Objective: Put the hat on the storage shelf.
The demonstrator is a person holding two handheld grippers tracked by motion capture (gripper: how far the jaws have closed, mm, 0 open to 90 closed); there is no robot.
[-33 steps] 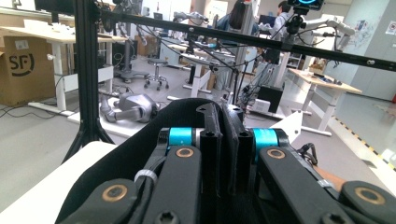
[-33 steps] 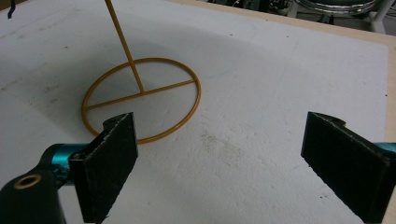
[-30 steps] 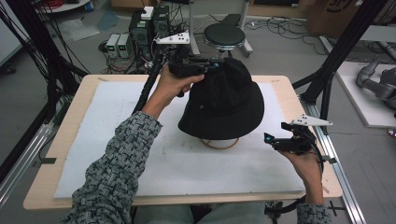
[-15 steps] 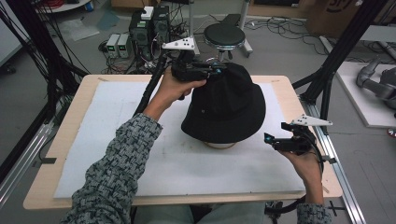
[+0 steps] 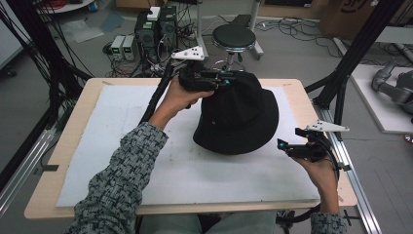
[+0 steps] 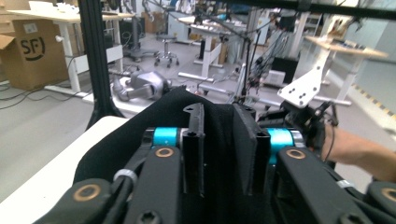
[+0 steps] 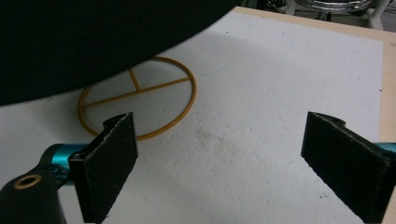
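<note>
The black hat (image 5: pixel 237 117) sits on a yellow wire stand (image 7: pixel 140 95), its far crown between the left gripper (image 5: pixel 221 80) fingers, just opening, loosely around a fold; the right gripper (image 5: pixel 287 146), fingers spread, waits beside the brim.

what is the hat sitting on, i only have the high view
observer: a yellow wire ring with crossbars, lying on the white mat under the black hat
operator: anything in the right jaws
observer: no, the right gripper stands wide open over bare mat
operator: and the left one
observer: the left gripper has just been opening its jaws, with hat fabric between them
</note>
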